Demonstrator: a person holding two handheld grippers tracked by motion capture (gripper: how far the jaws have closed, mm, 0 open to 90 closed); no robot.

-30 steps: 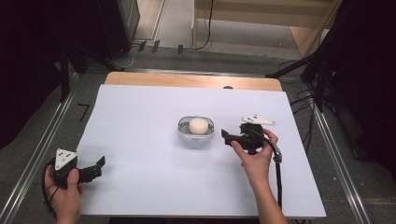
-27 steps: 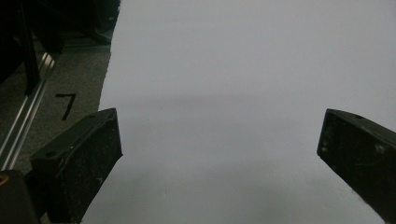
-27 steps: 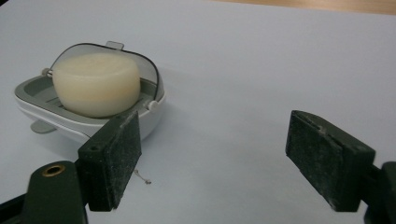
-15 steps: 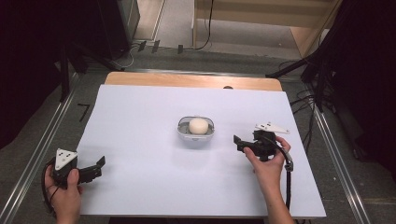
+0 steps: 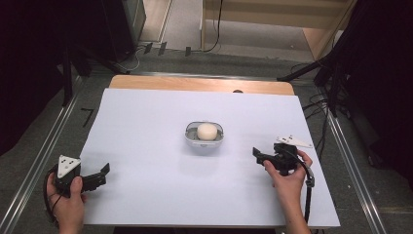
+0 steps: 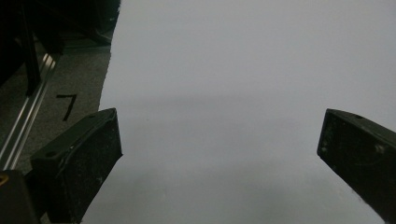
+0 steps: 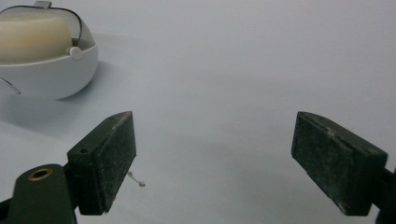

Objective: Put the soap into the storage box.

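A small white bowl-shaped case (image 5: 204,138) with a clear hinged lid sits at the middle of the white table sheet (image 5: 146,126); a cream round lump (image 5: 206,131) lies inside it. In the right gripper view the case (image 7: 46,70) is at the upper left, with the lump (image 7: 32,39) under the lid. My right gripper (image 5: 257,155) rests on the sheet to the right of the case, open, with nothing between its jaws. At the front left corner my left gripper (image 5: 103,172) is open too, with bare sheet between its jaws (image 6: 219,154).
A wooden table edge (image 5: 195,84) runs along the far side. Metal rails (image 5: 44,146) flank the table on both sides, and the floor at the left carries a black mark "7" (image 6: 67,106). Cables (image 5: 311,105) lie off the right edge.
My right gripper has drawn back from the case toward the right front of the table. The left gripper has stayed where it was.
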